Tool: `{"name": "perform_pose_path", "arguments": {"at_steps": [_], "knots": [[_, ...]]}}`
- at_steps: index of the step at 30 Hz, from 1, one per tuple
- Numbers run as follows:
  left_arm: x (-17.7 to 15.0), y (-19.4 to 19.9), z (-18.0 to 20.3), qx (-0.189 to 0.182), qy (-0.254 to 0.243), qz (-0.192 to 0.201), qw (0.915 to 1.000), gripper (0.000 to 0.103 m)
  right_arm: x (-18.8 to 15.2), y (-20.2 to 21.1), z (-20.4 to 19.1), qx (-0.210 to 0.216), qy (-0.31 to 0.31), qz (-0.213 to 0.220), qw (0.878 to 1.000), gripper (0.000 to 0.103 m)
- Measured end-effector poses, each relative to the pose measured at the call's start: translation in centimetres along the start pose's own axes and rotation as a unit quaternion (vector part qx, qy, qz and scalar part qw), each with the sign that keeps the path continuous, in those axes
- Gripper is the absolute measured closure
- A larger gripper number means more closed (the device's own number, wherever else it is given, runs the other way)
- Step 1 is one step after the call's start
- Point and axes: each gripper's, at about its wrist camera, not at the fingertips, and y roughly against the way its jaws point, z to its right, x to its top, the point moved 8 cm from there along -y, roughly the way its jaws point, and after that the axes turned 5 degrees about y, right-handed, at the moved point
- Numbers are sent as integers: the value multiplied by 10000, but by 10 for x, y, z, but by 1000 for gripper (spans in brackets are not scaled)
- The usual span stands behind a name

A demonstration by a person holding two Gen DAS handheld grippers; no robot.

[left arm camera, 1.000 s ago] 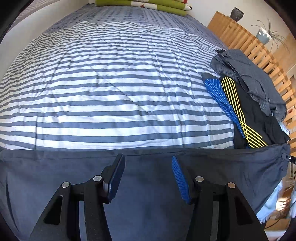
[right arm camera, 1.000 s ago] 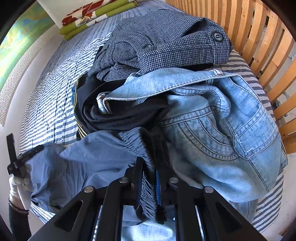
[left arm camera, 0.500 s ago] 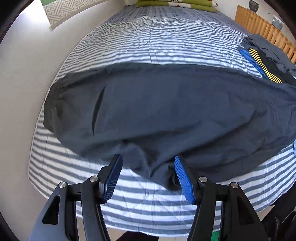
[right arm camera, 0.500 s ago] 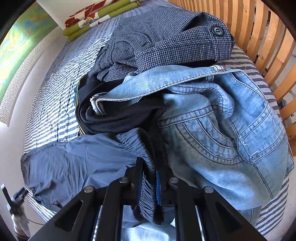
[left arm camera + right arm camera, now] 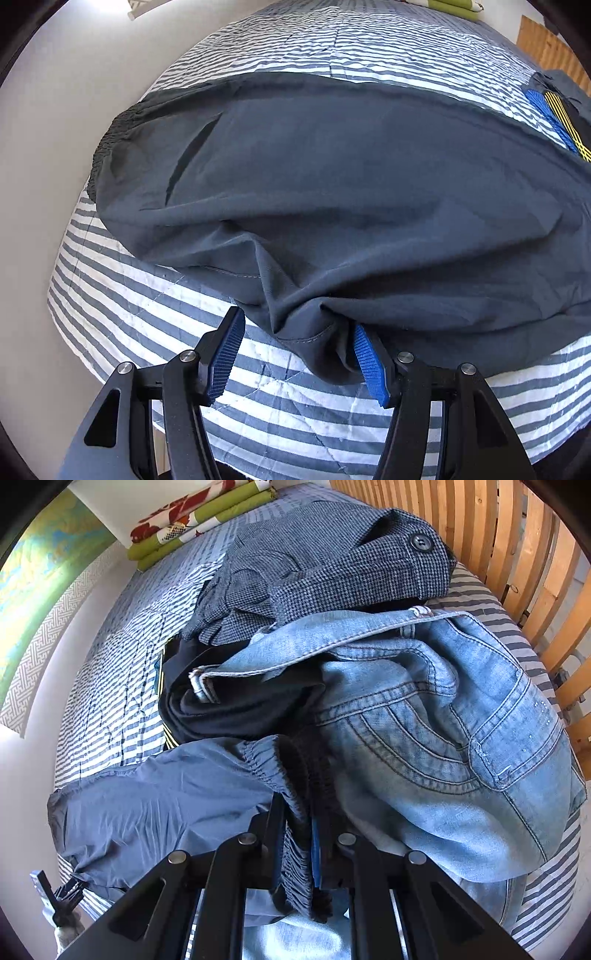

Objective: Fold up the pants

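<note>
left wrist view showed the left gripper [image 5: 295, 354], jaws spread and just narrowed, now straddling the pants [image 5: 332, 192] hem at 6 o'clock. right gripper [image 5: 310, 834] stayed pinching the waistband [image 5: 295, 775].

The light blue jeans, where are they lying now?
In the right wrist view the light blue jeans lie on the right, near the wooden slats, below the grey checked trousers.

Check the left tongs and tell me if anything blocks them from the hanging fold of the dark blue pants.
Nothing visible does. The left tongs stand open, and the drooping fold of the dark blue pants already sits between the pads, over the striped bedspread. The right tongs are shut on the elastic waistband.
</note>
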Motion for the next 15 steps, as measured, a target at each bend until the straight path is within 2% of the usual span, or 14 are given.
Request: {"name": "perform_pose_path", "arguments": {"at_steps": [1,2,3,5,12,15], "knots": [[2,-1,-1,48,27,17,10000,47,0,1,-1,0,20,14,10000,92],[4,-3,-2,124,35,21,9999,60,0,2,-3,-5,40,20,10000,92],[5,-5,-3,150,59,-10,9999,77,0,3,-4,-15,71,20,10000,92],[5,-9,-5,-23,186,-81,9998,94,-1,5,-6,-52,135,21,9999,92],[-15,20,-18,-388,226,126,9989,98,-3,12,-3,-81,124,49,9999,93],[-19,52,-30,-619,419,497,9960,98,-4,19,-1,4,76,63,10000,93]]}}
